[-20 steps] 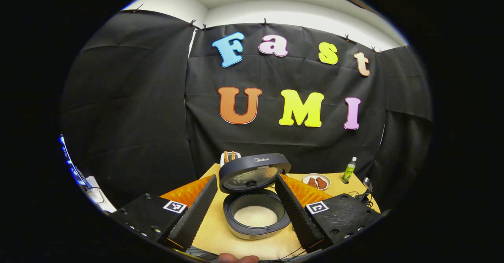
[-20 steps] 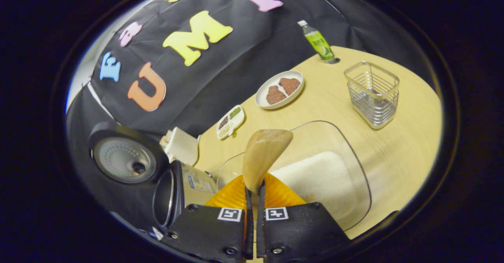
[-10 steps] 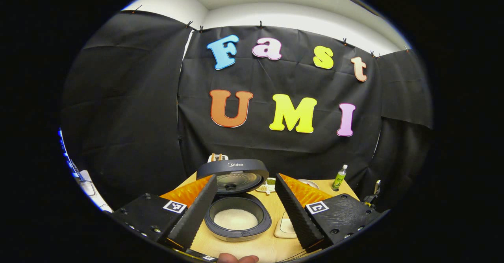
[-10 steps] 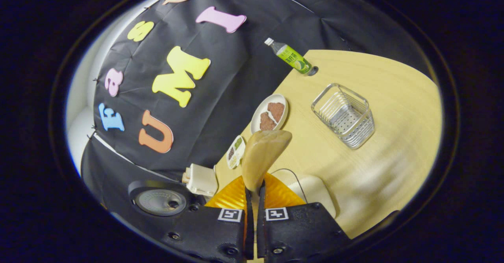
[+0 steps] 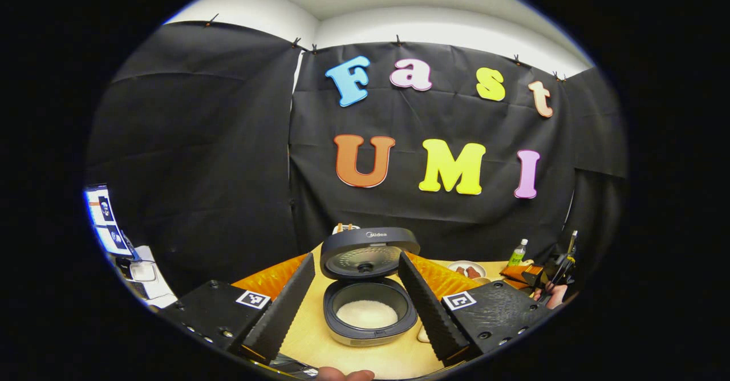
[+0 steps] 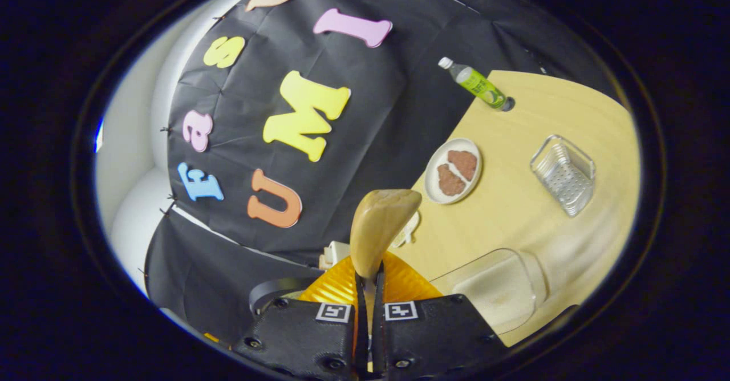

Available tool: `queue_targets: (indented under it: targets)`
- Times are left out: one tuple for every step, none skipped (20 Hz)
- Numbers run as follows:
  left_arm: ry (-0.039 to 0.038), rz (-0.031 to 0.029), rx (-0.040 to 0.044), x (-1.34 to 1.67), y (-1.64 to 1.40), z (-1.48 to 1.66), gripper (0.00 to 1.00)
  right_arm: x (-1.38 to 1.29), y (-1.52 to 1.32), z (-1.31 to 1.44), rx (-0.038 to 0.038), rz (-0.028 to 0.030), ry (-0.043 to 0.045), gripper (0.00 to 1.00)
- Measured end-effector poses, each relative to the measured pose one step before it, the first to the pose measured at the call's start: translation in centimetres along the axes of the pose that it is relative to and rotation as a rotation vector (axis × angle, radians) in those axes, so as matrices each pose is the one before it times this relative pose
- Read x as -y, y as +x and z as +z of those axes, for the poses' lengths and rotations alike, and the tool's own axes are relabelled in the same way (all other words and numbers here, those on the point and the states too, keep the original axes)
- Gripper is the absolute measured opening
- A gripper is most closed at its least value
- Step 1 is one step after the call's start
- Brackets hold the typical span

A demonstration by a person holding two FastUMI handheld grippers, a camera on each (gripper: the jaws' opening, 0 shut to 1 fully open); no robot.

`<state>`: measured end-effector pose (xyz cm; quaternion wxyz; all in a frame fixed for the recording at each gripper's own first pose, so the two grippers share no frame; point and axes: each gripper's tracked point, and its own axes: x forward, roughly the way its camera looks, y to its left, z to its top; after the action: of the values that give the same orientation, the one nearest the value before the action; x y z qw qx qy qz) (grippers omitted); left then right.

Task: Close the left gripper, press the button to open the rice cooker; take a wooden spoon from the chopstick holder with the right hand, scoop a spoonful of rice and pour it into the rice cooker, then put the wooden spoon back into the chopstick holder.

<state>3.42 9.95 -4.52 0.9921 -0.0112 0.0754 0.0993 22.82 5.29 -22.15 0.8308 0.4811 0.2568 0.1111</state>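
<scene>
Rice cooker (image 5: 369, 290) is sitting wide open in my left gripper view, lid (image 5: 368, 251) tipped up at the back and a patch of white rice (image 5: 366, 314) in the bottom of the pot. My left hand-held gripper (image 5: 356, 304) has its fingers spread apart with nothing between them, framing the cooker on either side without touching it. Off on the right edge of that view I can just make out the other gripper and a bit of the hand holding it, near a small green bottle (image 5: 518, 252).

Over on the right gripper view, my right hand-held gripper (image 6: 369, 290) is clamped tight on the handle of the wooden spoon (image 6: 379, 227), bowl end sticking up and forward. I can't tell if any rice is on it from this angle. The spoon is up in the air above the tabletop (image 6: 502, 210), well apart from the chopstick holder (image 6: 563, 174), that wire basket over to the right. Below the spoon, nearer the gripper, there's the clear container of rice (image 6: 493, 287). Farther out sit a white plate (image 6: 454, 170) with two brown pieces on it and the green bottle (image 6: 477, 83) near the black cloth.
</scene>
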Motion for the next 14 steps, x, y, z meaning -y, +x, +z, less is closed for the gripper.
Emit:
queue_targets:
  targets:
    - [-0.00103,0.01575,0.00048,-0.590,-0.258,-0.028,0.95,-1.626,0.693,-0.961,-0.02280,0.02525,-0.01006,0.08]
    - [0.00173,0.01800,-0.00027,-0.692,-0.394,-0.040,0.95,-1.550,0.859,-0.952,-0.02192,0.02133,-0.01347,0.08]
    - [0.00305,0.01711,0.00040,-0.568,-0.177,-0.119,0.95,-1.290,1.052,-1.032,-0.02314,0.01822,-0.01752,0.08]
    - [0.00209,0.01819,-0.00366,-0.689,-0.392,-0.125,0.95,-1.305,1.124,-1.264,-0.02734,0.01707,-0.02660,0.08]
    - [0.00006,0.01607,-0.00202,-0.644,-0.479,-0.162,0.95,-0.919,0.798,-1.081,-0.02102,0.00973,-0.02574,0.08]
    - [-0.00290,0.01604,0.00019,-0.629,-0.421,-0.126,0.95,-0.948,0.959,-1.201,-0.02247,0.00605,-0.03188,0.08]
    - [-0.00191,0.01820,0.00119,-0.688,-0.268,0.045,0.95,-0.809,0.974,-0.971,-0.01793,0.00340,-0.03681,0.08]
    - [-0.00289,0.02347,0.00325,-0.697,-0.233,-0.068,0.95,-0.704,1.074,-0.980,-0.01855,0.00407,-0.05063,0.08]
    - [-0.00435,0.01730,-0.00234,-0.503,-0.232,-0.142,0.95,-0.606,0.691,-1.096,-0.01739,-0.00395,-0.05340,0.08]
    - [-0.00697,0.01369,-0.00413,-0.473,-0.097,-0.278,0.95,-0.461,0.897,-0.798,-0.01051,-0.00729,-0.05657,0.08]
    - [-0.00569,0.01196,0.00014,-0.476,-0.179,-0.007,0.95,-0.341,0.640,-0.861,-0.01593,-0.00694,-0.05969,0.08]
    - [-0.00434,0.01228,0.00111,-0.503,-0.185,-0.016,0.95,-0.535,0.544,-0.790,-0.01064,-0.00536,-0.05307,0.08]
    - [-0.00410,0.01199,-0.00117,-0.546,-0.073,-0.096,0.95,-0.548,0.355,-0.632,-0.00495,-0.00445,-0.05463,0.08]
    - [-0.00283,0.01324,-0.00346,-0.598,-0.086,-0.147,0.95,-0.524,0.510,-0.378,0.00015,-0.00683,-0.05622,0.08]
